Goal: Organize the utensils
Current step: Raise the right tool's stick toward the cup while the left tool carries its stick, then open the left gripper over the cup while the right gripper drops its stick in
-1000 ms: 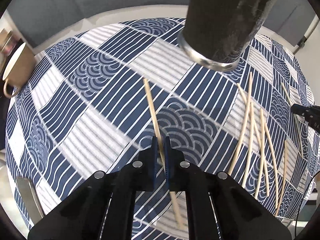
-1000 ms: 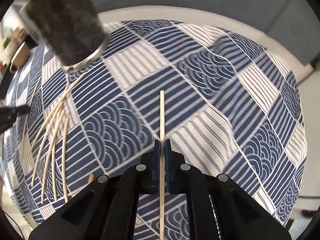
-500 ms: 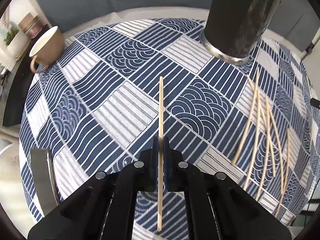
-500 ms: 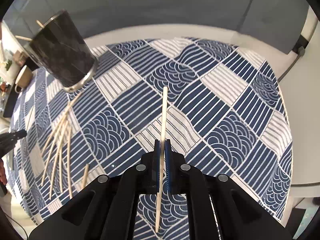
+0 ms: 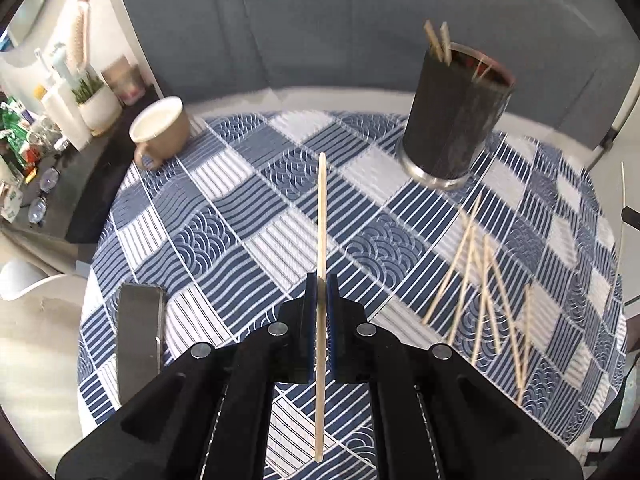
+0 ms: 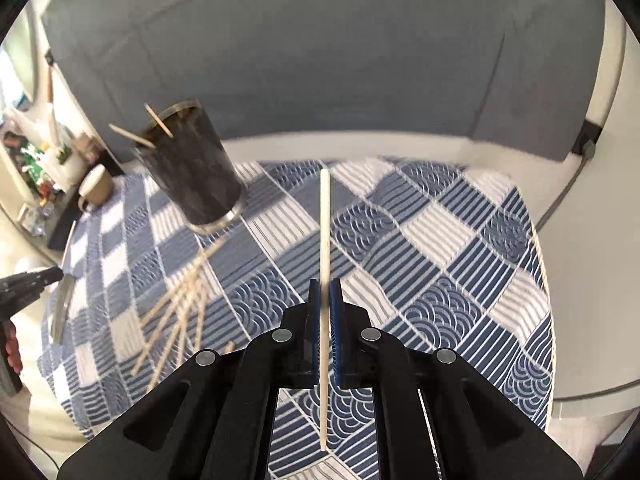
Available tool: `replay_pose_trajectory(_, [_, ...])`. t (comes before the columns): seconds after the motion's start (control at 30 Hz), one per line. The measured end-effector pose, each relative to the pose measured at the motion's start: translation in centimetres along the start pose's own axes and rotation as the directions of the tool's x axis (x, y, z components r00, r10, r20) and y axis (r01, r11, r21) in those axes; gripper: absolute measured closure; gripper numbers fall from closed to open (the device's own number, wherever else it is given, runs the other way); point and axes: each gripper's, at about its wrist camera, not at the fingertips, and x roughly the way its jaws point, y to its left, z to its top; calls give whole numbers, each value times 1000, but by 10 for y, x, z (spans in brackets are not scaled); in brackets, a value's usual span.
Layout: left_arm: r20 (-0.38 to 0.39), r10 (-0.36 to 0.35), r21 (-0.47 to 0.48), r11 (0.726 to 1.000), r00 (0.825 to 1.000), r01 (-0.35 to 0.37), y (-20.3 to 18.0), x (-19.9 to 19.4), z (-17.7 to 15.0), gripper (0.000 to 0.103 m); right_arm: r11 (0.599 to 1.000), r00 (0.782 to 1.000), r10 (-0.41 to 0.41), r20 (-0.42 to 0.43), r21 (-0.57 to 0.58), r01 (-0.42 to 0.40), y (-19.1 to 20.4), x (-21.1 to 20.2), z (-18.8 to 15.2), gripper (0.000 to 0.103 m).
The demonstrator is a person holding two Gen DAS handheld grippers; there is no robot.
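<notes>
Left claw pinching chopstick, dark holder containing chopsticks, mug

No text, label, brand, number or sign is legible in either wrist view.

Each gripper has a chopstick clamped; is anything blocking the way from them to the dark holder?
Nothing visible does. Left gripper and right gripper hold chopsticks above the cloth; the holder is open-topped, with a few sticks already inside.
</notes>
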Motion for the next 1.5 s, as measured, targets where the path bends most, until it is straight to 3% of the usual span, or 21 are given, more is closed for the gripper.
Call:
replay_pose_trajectory(0.27, [106,25,-8,1000,994,-25,-9,-51,24,98,998,988,58,141,-17,-56,11,-51,31,98])
replay_pose_trajectory(0.43, [180,42,15,999,983,-45,-22,-84,47,98,995,971,102,215,-34,-97,19,-79,54,98])
replay_pose_trajectory(0.5, [208,77,27,996,975,-84,-28,-93,59,98,993,964,119,239,-50,-110,24,-88,65,98])
replay_pose_trajectory(0.93, [317,16,56,998,948,-35,-44,-127,141,98,980,942,164,294,-159,-121,67,-90,133,98])
replay_pose_trajectory(1.17, [351,-119,60,993,929,105,-50,-112,190,98,967,907,233,350,-182,-178,89,-75,173,98])
replay_pose_trajectory(1.3, [448,-209,68,977,869,200,-52,-108,205,98,961,880,264,396,-188,-203,100,-63,189,98])
replay_pose_trajectory(1.37, [500,-253,78,966,828,248,-52,-107,208,98,955,859,290,421,-186,-232,102,-58,194,98])
replay_pose_trajectory(1.4, [530,-285,84,955,799,285,-51,-105,210,98,953,851,299,431,-185,-241,103,-56,196,98])
replay_pose_trajectory(1.5, [580,-337,95,932,742,350,-48,-100,212,98,952,846,302,439,-180,-246,110,-45,204,98])
